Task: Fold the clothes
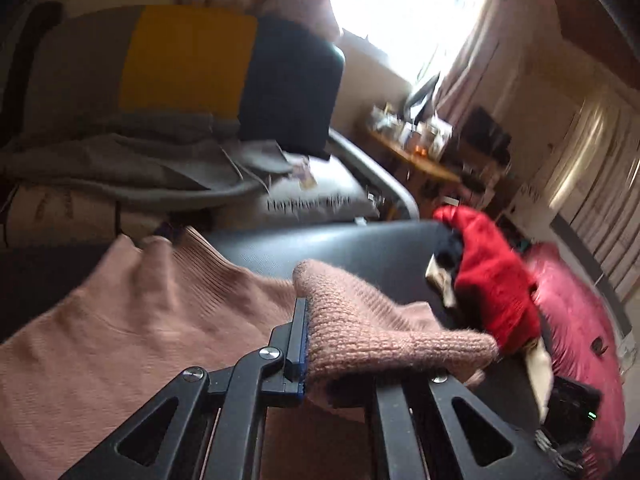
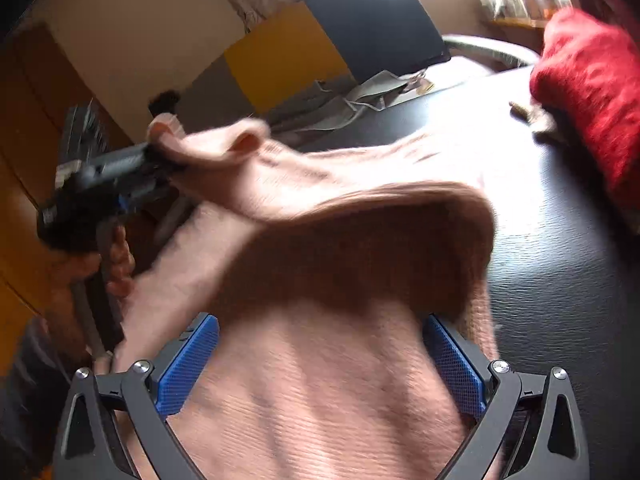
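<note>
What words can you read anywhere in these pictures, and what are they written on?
"Happi…": dark letters on the white cushion beyond the black table; it seems to begin like "Happiness", but the rest is too blurred to read.
Dark marks on the pale box at the right: too blurred to read.
Bottles and jars on the wooden side table: labels too small to read.
The right wrist view shows no readable words.

sweater (image 1: 132, 312): dusty pink, ribbed knit | second knit (image 1: 496, 276): bright red | table (image 1: 360, 248): black, fine leather-like grain | cushion (image 1: 188, 60): grey, mustard-yellow and navy blocks | pillow (image 1: 320, 196): white, dark lettering | right claw (image 2: 320, 368): black, blue cross-hatched pads (image 2: 456, 364) | beanbag (image 1: 580, 328): crimson
</note>
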Demonstrator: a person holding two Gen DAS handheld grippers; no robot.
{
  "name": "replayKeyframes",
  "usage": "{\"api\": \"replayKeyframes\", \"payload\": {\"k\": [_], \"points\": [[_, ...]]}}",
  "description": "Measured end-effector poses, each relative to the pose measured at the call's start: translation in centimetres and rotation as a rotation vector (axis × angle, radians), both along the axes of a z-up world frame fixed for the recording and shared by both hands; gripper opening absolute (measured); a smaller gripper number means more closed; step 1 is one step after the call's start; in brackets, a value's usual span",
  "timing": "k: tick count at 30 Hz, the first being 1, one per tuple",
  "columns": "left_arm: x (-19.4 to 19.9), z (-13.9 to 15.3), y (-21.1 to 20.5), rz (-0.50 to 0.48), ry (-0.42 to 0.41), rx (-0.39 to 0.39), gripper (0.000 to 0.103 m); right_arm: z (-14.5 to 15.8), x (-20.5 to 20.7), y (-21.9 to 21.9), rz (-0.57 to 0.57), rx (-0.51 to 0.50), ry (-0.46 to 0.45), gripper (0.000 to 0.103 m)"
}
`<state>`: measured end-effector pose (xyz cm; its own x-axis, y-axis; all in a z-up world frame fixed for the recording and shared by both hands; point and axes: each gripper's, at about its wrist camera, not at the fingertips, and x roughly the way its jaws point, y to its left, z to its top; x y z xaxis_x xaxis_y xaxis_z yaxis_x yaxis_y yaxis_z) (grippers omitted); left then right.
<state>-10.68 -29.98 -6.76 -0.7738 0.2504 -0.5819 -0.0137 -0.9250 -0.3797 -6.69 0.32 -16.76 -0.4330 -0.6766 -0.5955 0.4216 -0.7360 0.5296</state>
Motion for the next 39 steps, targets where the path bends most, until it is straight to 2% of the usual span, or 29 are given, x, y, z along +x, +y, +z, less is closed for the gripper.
{"api": "replayKeyframes", "payload": {"k": [4,8,12,14,18,20,21,23,25,26,27,28,29,31,32,33,36,39], "points": [[2.0,1.0,-3.0,0.044,0.033,0.057,0.005,0.8,-1.5,-0.4,-0.034,-0.137,-0.044,0.103],[4.5,-0.6,-5.4,0.111,0.020,0.123,0.005,1.5,-2.9,-2.3,-0.052,-0.137,-0.020,0.103],[7.3,-4.6,-7.9,0.179,-0.037,0.231,0.005,0.1,-3.7,-3.5,-0.069,-0.077,-0.036,0.103],[8.6,-7.2,-8.7,0.200,-0.090,0.284,0.006,-0.6,-3.0,-3.6,-0.053,-0.077,0.022,0.103],[10.3,-10.8,-10.0,0.259,-0.168,0.378,0.019,-1.1,-3.3,-3.1,-0.050,-0.130,0.009,0.103],[10.7,-11.2,-10.2,0.277,-0.177,0.348,0.025,-1.2,-3.5,-2.8,-0.051,-0.159,0.005,0.103],[10.6,-10.8,-9.7,0.273,-0.180,0.294,0.026,-1.3,-3.5,-2.8,-0.051,-0.163,0.006,0.103],[10.2,-9.6,-8.5,0.256,-0.186,0.143,0.033,-1.3,-3.5,-2.8,-0.050,-0.171,0.007,0.103],[9.6,-8.0,-6.7,0.232,-0.180,-0.057,0.034,-1.3,-3.5,-2.8,-0.051,-0.176,0.007,0.103],[9.4,-7.4,-6.2,0.230,-0.172,-0.124,0.035,-1.3,-3.5,-2.8,-0.051,-0.177,0.008,0.103],[9.6,-7.0,-6.2,0.243,-0.160,-0.147,0.037,-1.3,-3.5,-2.7,-0.051,-0.179,0.008,0.103],[10.1,-6.9,-7.0,0.274,-0.151,-0.100,0.036,-1.3,-3.3,-2.7,-0.051,-0.182,0.009,0.103],[10.7,-7.1,-8.2,0.310,-0.151,0.005,0.036,-1.3,-3.2,-2.6,-0.051,-0.185,0.009,0.103],[12.7,-9.3,-11.2,0.407,-0.174,0.312,0.035,-1.3,-3.0,-2.4,-0.051,-0.190,0.009,0.103],[13.8,-10.4,-12.0,0.441,-0.175,0.413,0.032,-1.3,-3.0,-2.4,-0.051,-0.191,0.009,0.103],[14.9,-11.3,-12.5,0.466,-0.171,0.472,0.032,-1.3,-3.0,-2.4,-0.051,-0.191,0.010,0.103],[17.6,-12.6,-13.1,0.500,-0.136,0.559,0.034,-1.4,-2.9,-2.3,-0.051,-0.192,0.011,0.103],[18.7,-12.6,-13.4,0.513,-0.127,0.546,0.034,-1.3,-2.9,-2.3,-0.052,-0.194,0.011,0.103]]}}
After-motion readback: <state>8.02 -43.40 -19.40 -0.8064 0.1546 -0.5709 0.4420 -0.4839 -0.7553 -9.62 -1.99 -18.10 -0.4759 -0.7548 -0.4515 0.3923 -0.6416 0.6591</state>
